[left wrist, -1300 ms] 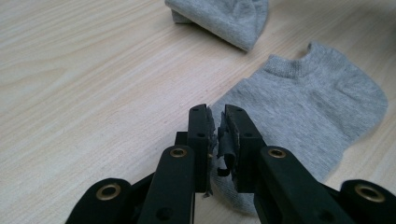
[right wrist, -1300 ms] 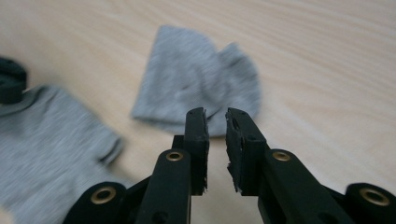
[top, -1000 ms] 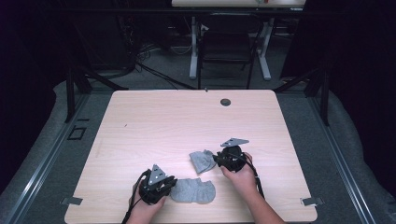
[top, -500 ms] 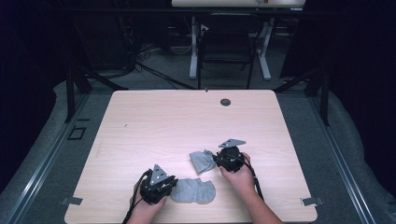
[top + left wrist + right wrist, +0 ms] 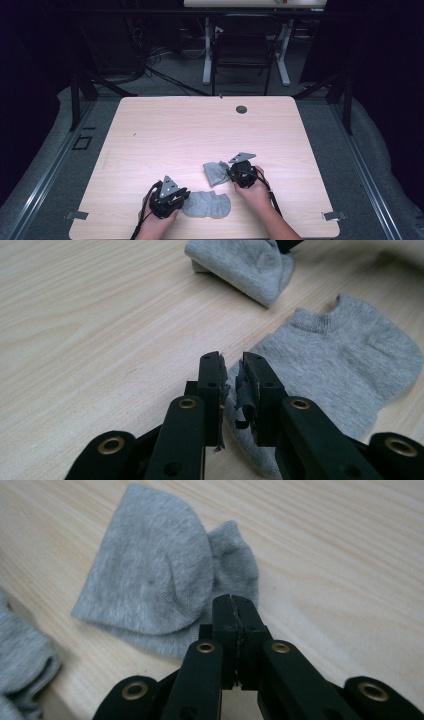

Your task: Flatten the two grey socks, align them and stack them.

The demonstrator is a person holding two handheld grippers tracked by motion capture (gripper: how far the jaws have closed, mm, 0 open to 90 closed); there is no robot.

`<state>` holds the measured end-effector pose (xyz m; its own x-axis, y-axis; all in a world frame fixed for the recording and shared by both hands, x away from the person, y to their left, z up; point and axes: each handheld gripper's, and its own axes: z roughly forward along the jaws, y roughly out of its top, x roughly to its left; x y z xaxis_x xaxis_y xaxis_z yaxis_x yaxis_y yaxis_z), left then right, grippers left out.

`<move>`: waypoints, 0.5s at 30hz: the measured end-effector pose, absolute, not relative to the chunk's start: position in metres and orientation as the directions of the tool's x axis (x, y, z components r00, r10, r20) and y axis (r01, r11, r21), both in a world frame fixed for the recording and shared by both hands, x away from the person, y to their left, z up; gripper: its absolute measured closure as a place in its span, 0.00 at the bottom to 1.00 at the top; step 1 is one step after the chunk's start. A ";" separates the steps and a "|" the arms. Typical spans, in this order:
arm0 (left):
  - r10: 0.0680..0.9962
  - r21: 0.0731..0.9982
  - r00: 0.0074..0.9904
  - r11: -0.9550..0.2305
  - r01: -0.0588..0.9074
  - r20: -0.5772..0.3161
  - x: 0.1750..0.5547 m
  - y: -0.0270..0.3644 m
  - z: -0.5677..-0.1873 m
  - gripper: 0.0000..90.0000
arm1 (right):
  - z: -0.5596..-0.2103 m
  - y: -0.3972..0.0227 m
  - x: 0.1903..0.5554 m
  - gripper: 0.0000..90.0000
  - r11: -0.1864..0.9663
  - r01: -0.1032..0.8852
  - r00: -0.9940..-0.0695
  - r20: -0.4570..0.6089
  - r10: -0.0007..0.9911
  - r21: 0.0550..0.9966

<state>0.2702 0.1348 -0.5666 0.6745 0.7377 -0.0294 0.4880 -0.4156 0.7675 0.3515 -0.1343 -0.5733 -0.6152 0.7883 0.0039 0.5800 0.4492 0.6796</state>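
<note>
Two grey ankle socks lie near the table's front edge. The flat sock (image 5: 207,204) (image 5: 340,370) is spread out with its cuff away from my left gripper (image 5: 183,198) (image 5: 234,365). That gripper hovers over the toe end, its jaws a narrow gap apart with no fabric seen between them. The folded sock (image 5: 216,172) (image 5: 155,575) (image 5: 240,262) lies doubled over just behind the flat one. My right gripper (image 5: 231,173) (image 5: 234,600) is shut, with its tips at this sock's near edge. I see no cloth between its jaws.
The light wooden table (image 5: 175,135) stretches away behind the socks, with a round dark cable hole (image 5: 241,109) near its far edge. A chair (image 5: 243,50) and white desk legs (image 5: 206,50) stand on the floor beyond it.
My right gripper has crept slightly left and nearer, up to the folded sock. The left gripper and the flat sock have hardly moved.
</note>
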 end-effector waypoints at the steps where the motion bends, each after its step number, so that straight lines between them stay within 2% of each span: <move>1: 0.736 0.769 0.676 -0.416 0.486 -0.029 0.270 0.134 -0.566 0.88 | -0.573 -0.134 0.349 1.00 0.444 0.586 -0.611 0.009 0.791 0.678; 11: 0.720 0.774 0.694 -0.433 0.461 -0.011 0.273 0.121 -0.562 0.86 | -0.573 -0.123 0.327 1.00 0.487 0.562 -0.657 0.003 0.754 0.668; 15: 0.714 0.773 0.700 -0.446 0.451 0.004 0.278 0.114 -0.560 0.86 | -0.574 -0.120 0.327 1.00 0.476 0.561 -0.673 0.039 0.739 0.677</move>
